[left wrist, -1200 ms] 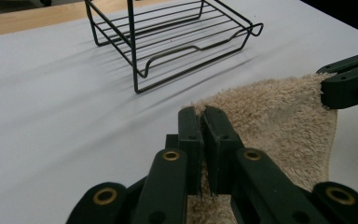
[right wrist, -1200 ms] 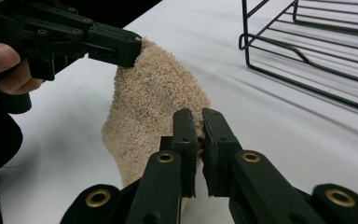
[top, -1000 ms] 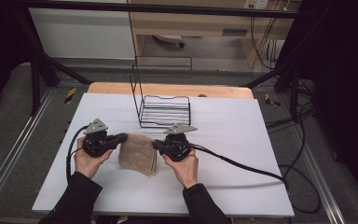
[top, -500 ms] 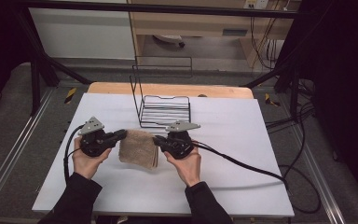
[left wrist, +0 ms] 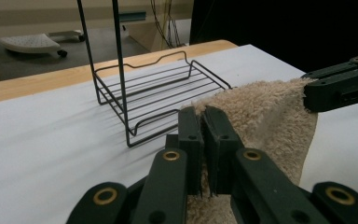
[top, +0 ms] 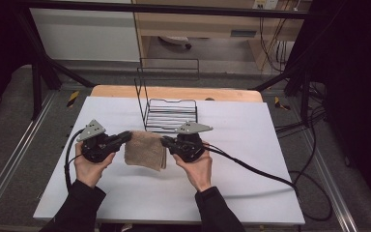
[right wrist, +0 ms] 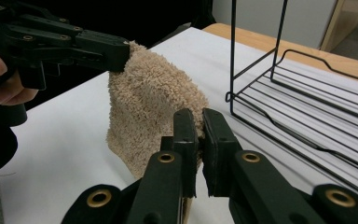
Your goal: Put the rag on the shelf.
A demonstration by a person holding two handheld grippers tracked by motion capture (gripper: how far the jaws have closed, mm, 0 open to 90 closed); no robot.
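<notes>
A folded beige towel point(top: 146, 150) hangs between the two grippers, lifted off the white table point(top: 251, 159). My left gripper point(top: 127, 137) is shut on the towel's left top corner; in the left gripper view its jaws pinch the towel point(left wrist: 265, 112). My right gripper point(top: 165, 141) is shut on the towel's right top corner, and the towel point(right wrist: 154, 102) drapes down in front of it in the right gripper view. A black wire rack point(top: 170, 114) stands just behind the towel, with a tall wire back.
The rack point(left wrist: 154, 98) sits near the table's far wooden edge point(top: 174, 93). Cables trail from the right gripper across the table to the right point(top: 251, 169). Black frame posts stand beyond the table at left and right.
Both hands have risen a little with the towel, which now hangs higher off the table and nearer the rack. Both grips are unchanged.
</notes>
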